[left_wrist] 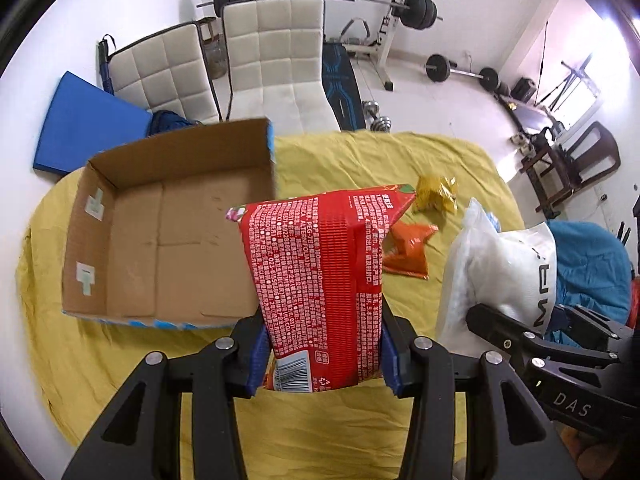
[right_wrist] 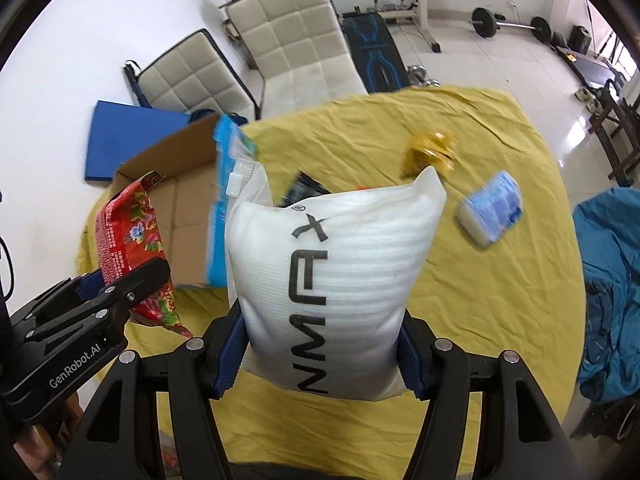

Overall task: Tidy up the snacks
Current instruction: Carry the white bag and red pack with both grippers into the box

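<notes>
- While both packs hang clear of the yellow cloth [left_wrist: 360, 168], carrying step judged in hand, nothing yet dropped in.
- Cardboard box [left_wrist: 160, 232] at ten o'clock in the left wrist view: open on top, bare inside, blue print along its outer wall.
- Left gripper [left_wrist: 324, 354] at six o'clock, pinching the red snack bag [left_wrist: 320, 264] near its barcode end; bag upright, its far corner overlapping the box's near right edge in this view.
- Floral front of that red bag seen at nine o'clock in the right wrist view.
- Orange packet [left_wrist: 412, 252] and gold wrapper [left_wrist: 436, 192] lying on the cloth at two o'clock, just beyond the red bag.
- Right gripper [right_wrist: 324, 354] at six o'clock in its own view, clamped on the white foam-like pouch [right_wrist: 332, 256] with black lettering; pouch upright.
- Blue-and-white packet [right_wrist: 492, 212] flat on the cloth at two o'clock, well apart from the box.
- Next move, as a judgement: swing left hand farther toward ten o'clock until the red bag clears the box wall, lower, then spread the jaws; white pouch to follow beside it.
- Risk: bag corner catching the box rim.
</notes>
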A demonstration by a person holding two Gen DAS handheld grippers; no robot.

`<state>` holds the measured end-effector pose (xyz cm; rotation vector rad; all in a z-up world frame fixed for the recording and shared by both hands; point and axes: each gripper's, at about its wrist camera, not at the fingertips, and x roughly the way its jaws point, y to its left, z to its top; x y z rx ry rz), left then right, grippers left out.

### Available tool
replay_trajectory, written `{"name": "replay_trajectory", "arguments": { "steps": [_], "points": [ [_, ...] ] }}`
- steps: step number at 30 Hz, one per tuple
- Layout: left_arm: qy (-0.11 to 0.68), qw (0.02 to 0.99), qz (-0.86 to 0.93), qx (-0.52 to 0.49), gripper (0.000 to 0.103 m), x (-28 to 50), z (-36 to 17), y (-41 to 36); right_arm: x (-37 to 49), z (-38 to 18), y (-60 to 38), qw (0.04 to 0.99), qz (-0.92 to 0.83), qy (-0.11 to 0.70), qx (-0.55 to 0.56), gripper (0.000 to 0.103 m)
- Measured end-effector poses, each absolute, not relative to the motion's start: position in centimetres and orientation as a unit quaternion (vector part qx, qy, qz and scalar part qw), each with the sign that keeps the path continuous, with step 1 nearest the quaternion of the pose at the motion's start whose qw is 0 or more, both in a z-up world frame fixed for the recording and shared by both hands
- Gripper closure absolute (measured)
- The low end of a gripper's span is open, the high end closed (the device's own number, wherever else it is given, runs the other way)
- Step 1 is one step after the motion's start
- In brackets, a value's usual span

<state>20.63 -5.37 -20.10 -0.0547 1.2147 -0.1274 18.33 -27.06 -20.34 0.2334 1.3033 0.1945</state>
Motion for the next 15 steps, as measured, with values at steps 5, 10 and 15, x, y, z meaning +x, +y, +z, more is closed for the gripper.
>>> {"name": "replay_trajectory", "arguments": {
  "steps": [5, 10, 15],
  "points": [
    [0.559, 0.827, -0.056, -0.037, 0.061, 22.1, -18.9, -1.0, 19.6, -18.6, -22.5, 0.787, 0.109, 0.598, 0.108, 0.037],
    [0.559, 0.826, -0.052, -0.05, 0.061, 24.5, -19.0, 3.5, 21.6, -18.0, -17.2, 0.783, 0.13, 0.6, 0.099, 0.037],
    [0.573, 0.814, -0.061, -0.076, 0.061, 27.5, -20.6, 7.7, 24.6, -18.6, -12.1, 0.781, 0.141, 0.604, 0.079, 0.037]
  ]
}}
